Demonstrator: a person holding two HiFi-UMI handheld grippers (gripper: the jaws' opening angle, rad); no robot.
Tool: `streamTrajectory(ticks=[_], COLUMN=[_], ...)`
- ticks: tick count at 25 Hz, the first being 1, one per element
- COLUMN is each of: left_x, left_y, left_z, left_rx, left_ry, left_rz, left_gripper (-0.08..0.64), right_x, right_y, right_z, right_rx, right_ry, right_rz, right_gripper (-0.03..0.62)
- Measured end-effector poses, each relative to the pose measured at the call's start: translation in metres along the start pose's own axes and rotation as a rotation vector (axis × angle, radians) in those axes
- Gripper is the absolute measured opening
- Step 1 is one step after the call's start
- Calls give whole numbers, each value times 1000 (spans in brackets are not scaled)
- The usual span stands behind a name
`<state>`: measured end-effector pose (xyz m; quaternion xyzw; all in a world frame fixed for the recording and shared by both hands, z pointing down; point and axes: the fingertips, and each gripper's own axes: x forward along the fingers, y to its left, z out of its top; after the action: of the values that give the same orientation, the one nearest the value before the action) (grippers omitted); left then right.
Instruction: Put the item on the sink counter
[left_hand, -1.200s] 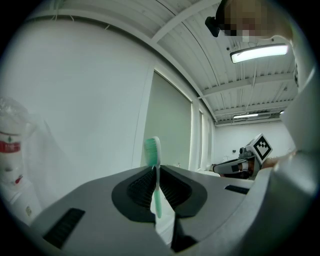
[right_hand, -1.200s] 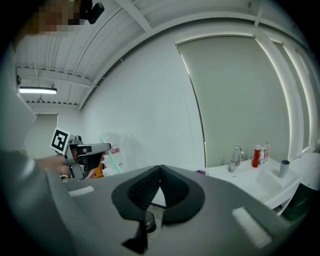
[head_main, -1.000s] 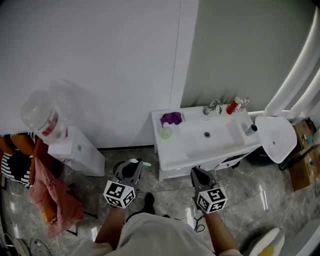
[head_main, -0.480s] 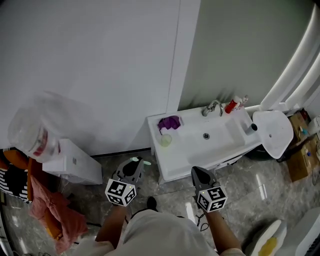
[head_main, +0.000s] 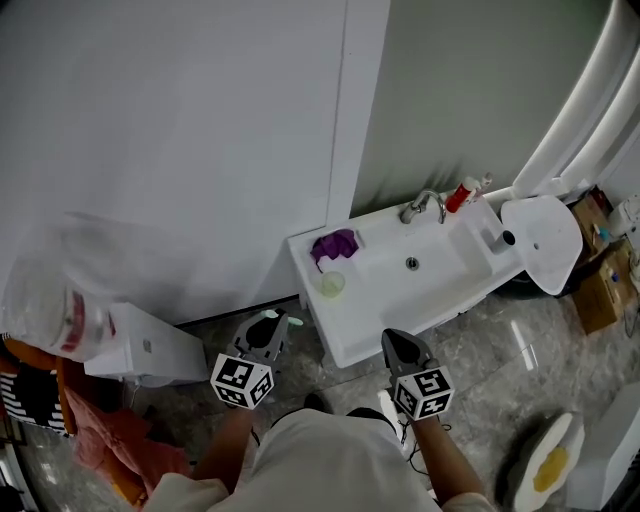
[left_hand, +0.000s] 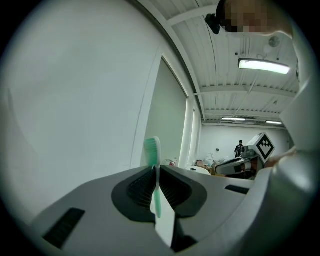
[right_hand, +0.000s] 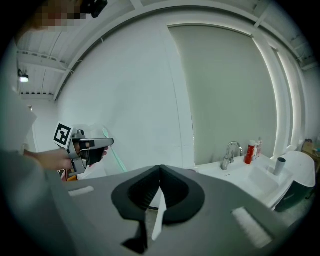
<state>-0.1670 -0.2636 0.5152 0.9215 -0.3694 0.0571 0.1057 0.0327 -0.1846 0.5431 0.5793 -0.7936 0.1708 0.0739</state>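
Note:
A green toothbrush (left_hand: 154, 165) stands upright between the jaws of my left gripper (left_hand: 156, 186), which is shut on its handle. In the head view the left gripper (head_main: 268, 325) hangs over the floor, left of the white sink counter's (head_main: 360, 320) front corner, with the toothbrush (head_main: 291, 323) poking out sideways. My right gripper (head_main: 393, 342) is at the counter's front edge. Its jaws are shut with nothing between them (right_hand: 160, 186). The right gripper view shows the left gripper (right_hand: 85, 148) with the toothbrush (right_hand: 113, 153) at the left.
On the counter are a purple cloth (head_main: 334, 243), a pale cup (head_main: 332, 284), a faucet (head_main: 421, 207), a red bottle (head_main: 461, 195) and a grey cup (head_main: 503, 238). A white round lid (head_main: 541, 238) lies to its right, a water dispenser (head_main: 140, 345) to its left.
The sink counter has shifted left and nearer to both grippers in the head view. Both grippers keep their places and states; the toothbrush stays held.

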Motion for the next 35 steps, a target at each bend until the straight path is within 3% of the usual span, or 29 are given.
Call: streamTrajectory(ticks=[9,15,30,35], left_x=[33,50,137,173], left_y=[7,8,13,10], left_z=[-7,-13,-32,-44], left_rx=[-9,-22,-14,57], left_ry=[32,46,107,126], left_rz=[-44,-23,88,93], left_gripper=[29,29,29,29], right_x=[13,28,114,137], right_y=[-8,-21,-85,-108], right_z=[-13,-12,-15,-26], right_rx=[23,26,11,33], right_ry=[45,64,154,185], right_rz=[-22,8,185,229], right_gripper=[11,11,11,11])
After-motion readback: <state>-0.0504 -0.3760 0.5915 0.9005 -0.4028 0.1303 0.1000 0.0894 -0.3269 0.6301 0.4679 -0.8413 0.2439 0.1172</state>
